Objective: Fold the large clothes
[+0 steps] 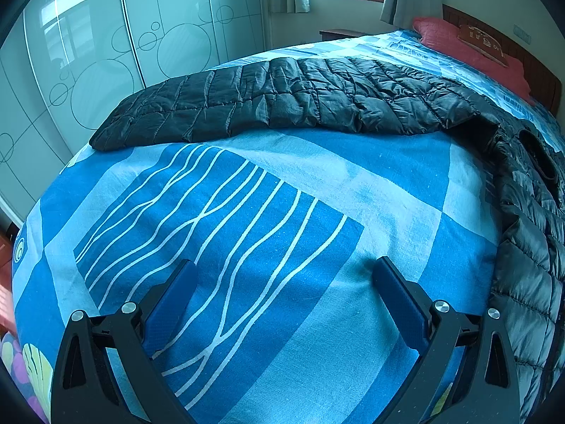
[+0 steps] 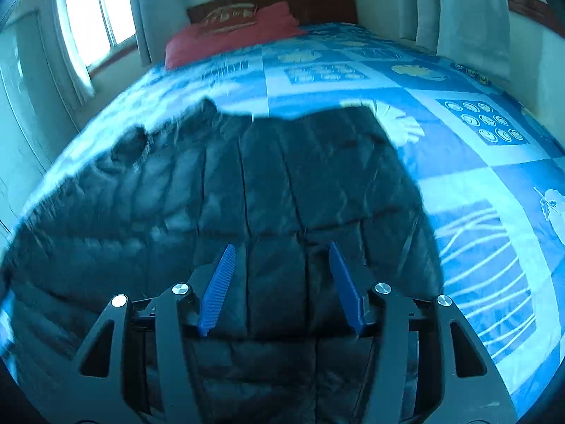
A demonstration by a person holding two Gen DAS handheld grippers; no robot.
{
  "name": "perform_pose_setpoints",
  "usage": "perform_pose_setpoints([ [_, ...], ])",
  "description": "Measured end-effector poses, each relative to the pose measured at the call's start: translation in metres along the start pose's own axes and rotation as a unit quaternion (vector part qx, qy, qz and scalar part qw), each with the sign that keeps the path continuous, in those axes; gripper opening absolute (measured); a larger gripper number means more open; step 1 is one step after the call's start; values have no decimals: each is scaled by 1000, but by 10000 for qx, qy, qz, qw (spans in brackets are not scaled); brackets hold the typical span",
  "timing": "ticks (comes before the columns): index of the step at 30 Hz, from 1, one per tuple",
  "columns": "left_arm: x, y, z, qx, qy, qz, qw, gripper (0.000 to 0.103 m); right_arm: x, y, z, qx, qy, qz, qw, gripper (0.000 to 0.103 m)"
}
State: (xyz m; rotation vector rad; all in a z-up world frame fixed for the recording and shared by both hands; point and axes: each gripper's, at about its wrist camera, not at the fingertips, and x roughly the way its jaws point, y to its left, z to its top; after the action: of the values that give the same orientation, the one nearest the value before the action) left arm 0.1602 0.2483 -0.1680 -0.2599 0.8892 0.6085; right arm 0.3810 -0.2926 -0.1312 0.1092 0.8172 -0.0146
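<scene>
The right gripper (image 2: 282, 275) hangs over the black puffy jacket (image 2: 229, 194). Its two blue pads (image 2: 218, 289) stand apart and nothing is pinched between them. They look a little above the cloth, so it holds nothing right now. This picture is smeared, so small things are hard to see.

The left gripper (image 1: 286, 304) is wide apart too. It hangs over the bare blue bedsheet (image 1: 247, 219) and grabs nothing.

The jacket lies on the bed. In the left view, one long sleeve (image 1: 282, 102) stretches flat across the sheet, well beyond the left gripper. The body of the jacket (image 1: 529, 247) is bunched up at the right edge of that view. A red pillow (image 2: 229, 35) sits far up by the headboard, out of the way.

I think the step now is to get a new hold and fold the jacket. To do it well, each gripper should pinch an edge or a corner, not the fat middle. The puffy cloth is slippery, so the pads should bite deep and close firmly. Grab only the top layer. Lift just a little, carry the flap over, and lay it down flat. The long sleeve should fold in first, so the pile stays neat.
</scene>
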Motion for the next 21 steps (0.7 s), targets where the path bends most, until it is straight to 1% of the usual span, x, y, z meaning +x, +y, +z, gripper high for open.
perform_pose_setpoints([
  [4,0,0,0,-3,1,-2,10000,99,13,0,-5,-34,50,-60,10000,58],
  [8,-1,0,0,-18,21,-31,10000,99,15,9,-11,-228,-18,-274,9994,59],
  [11,-1,0,3,-35,89,-74,9999,99,15,7,-12,-213,-38,-221,9995,61],
  [14,-1,1,5,-48,166,-107,9998,99,16,6,-11,-241,-41,-93,9997,68],
  [16,-1,3,6,-79,200,-159,9996,99,16,10,-11,-330,-16,-9,9995,81],
  [17,-1,4,8,-116,216,-220,9995,99,17,13,-11,-401,9,12,9992,84],
  [18,-3,7,9,-168,221,-311,9991,99,17,16,-12,-459,24,-23,9989,87],
  [21,-5,23,16,-525,124,-746,9958,99,17,17,-12,-498,20,-67,9987,88],
])
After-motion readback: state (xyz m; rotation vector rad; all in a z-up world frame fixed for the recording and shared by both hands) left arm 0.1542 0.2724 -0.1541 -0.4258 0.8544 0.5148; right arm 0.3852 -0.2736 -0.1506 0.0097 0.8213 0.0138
